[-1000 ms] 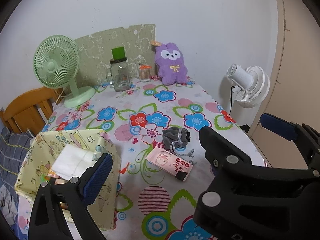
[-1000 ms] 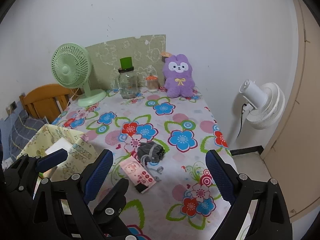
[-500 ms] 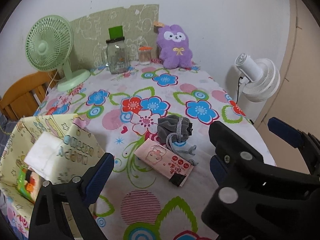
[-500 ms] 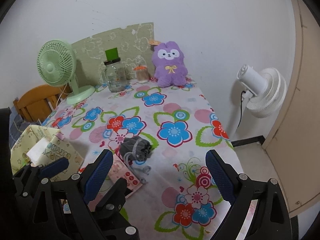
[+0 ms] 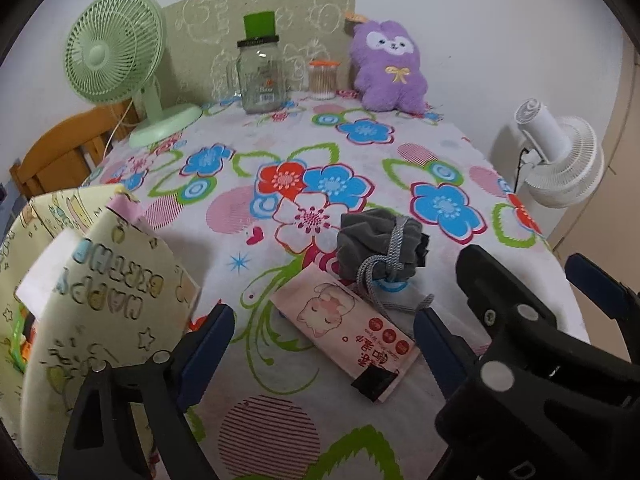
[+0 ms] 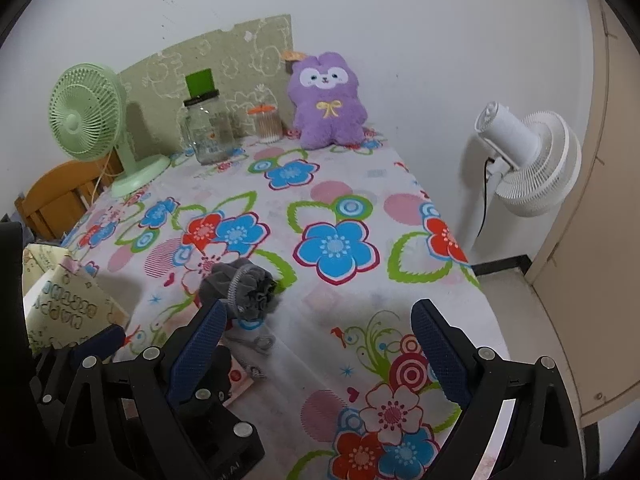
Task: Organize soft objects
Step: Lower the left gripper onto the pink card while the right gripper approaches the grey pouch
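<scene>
Two grippers are hanging over the near edge of the flowered tabletop, both angled down toward the soft things lying in the lower middle of the left wrist view. The left gripper is standing with its jaws apart and closing, and the pink wipes packet is lying on the cloth between its blue pads, not yet touched by either. That packet is running its long axis diagonally, from upper left down to lower right, so it is sitting slantwise across the gap rather than square to it. Just beyond it, toward the centre of the frame, the grey drawstring pouch is resting crumpled, its cord trailing down onto the packet's upper end.

The right gripper is also holding its jaws wide apart, with only bare cloth between them; in its view the pouch is lying at centre left, just above its left pad. Of the two, the left gripper looks better placed for the packet, and a slight roll of the wrist would probably square the pads to the packet's narrow sides.

At the left edge of the left wrist view the yellow birthday bag is standing open, near the packet, a likely place for the soft items.
</scene>
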`<state>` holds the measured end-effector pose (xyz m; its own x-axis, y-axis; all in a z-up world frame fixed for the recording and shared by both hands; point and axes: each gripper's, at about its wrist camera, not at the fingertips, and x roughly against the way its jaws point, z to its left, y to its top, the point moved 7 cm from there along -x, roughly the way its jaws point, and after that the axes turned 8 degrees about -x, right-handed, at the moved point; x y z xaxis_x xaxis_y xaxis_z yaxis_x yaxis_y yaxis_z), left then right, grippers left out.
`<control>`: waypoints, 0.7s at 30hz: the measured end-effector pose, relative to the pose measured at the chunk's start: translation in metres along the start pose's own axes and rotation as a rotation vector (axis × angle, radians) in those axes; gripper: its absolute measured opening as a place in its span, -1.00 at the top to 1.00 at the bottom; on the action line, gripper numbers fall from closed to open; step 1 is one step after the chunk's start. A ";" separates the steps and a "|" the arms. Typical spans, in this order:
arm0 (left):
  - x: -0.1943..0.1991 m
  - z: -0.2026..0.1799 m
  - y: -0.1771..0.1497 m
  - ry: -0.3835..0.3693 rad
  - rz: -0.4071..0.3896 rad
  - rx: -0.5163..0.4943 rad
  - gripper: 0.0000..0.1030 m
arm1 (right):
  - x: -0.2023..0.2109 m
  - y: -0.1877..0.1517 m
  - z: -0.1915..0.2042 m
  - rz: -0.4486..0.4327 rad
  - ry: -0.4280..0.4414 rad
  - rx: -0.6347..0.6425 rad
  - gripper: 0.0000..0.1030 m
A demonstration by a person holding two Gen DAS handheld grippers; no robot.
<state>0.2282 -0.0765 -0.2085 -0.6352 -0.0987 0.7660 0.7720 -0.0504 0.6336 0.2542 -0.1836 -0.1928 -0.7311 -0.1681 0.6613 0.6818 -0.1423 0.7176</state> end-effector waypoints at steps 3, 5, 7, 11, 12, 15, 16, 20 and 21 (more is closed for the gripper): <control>-0.008 -0.001 -0.002 -0.005 0.021 0.009 -0.68 | -0.005 -0.001 -0.002 -0.001 -0.004 -0.003 -0.86; -0.012 -0.002 -0.003 -0.011 0.031 0.013 -0.60 | -0.008 -0.001 -0.003 -0.002 -0.011 -0.002 -0.86; -0.016 -0.003 -0.005 -0.020 0.048 0.013 -0.51 | -0.011 -0.002 -0.004 0.003 -0.016 -0.002 -0.86; -0.017 -0.005 -0.007 -0.048 0.048 0.003 -0.29 | -0.015 -0.005 -0.004 0.016 -0.008 -0.004 -0.86; -0.016 -0.007 -0.007 -0.059 0.045 -0.003 -0.18 | -0.015 -0.005 -0.004 0.017 -0.009 -0.004 -0.86; -0.015 -0.009 -0.006 -0.080 0.041 -0.018 0.00 | -0.015 -0.005 -0.002 0.018 -0.009 0.000 -0.86; -0.015 -0.009 -0.006 -0.084 0.041 -0.020 0.02 | -0.015 -0.005 -0.001 0.018 -0.008 0.003 -0.86; -0.014 -0.005 -0.006 -0.086 0.048 -0.020 0.08 | -0.016 -0.005 0.004 0.021 0.008 0.011 -0.86; -0.014 -0.004 -0.006 -0.085 0.051 -0.015 0.08 | -0.016 -0.005 0.006 0.021 0.012 0.013 -0.86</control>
<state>0.2323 -0.0784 -0.2233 -0.5940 -0.0168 0.8043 0.8034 -0.0623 0.5921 0.2623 -0.1741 -0.2053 -0.7160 -0.1829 0.6737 0.6967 -0.1263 0.7062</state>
